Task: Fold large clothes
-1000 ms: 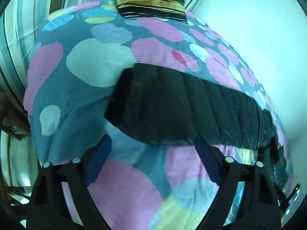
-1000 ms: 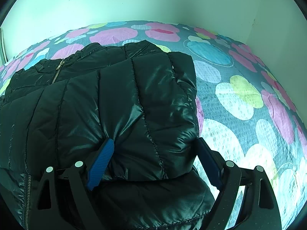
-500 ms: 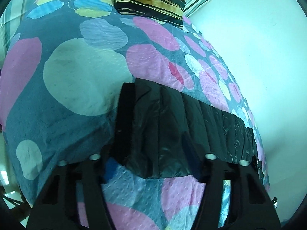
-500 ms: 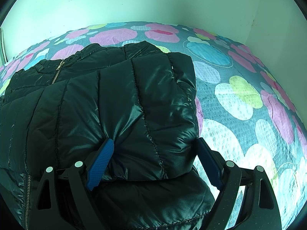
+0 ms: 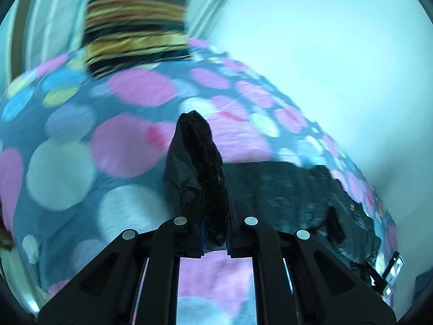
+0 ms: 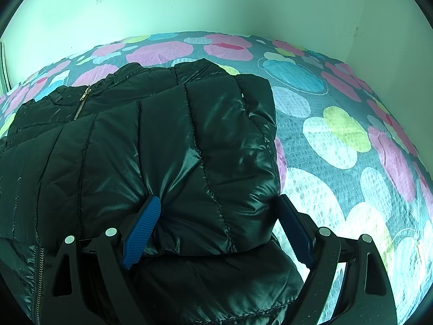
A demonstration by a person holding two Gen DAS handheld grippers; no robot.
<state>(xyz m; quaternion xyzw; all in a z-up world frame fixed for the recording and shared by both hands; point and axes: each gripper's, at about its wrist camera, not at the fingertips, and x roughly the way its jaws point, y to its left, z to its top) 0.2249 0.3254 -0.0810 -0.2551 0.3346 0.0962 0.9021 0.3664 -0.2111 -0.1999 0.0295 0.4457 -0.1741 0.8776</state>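
Dotted bedspread (image 6: 338, 132) under black puffer jacket (image 6: 162, 149); left gripper (image 5: 216, 239) jaws pinching its hem, right gripper (image 6: 219, 227) jaws spread.

Jacket (image 6: 162, 149) on bedspread (image 6: 338, 135), pillow (image 5: 135, 19) behind, wall (image 6: 189, 2) beyond.

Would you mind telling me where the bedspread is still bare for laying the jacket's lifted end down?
Bare bedspread lies right of the puffer jacket, toward the wall, and between the striped pillow and the jacket end in the left gripper.

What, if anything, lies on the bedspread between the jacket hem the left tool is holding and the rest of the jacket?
Nothing visible: only bare dotted bedspread surrounds the jacket held by the left tool.
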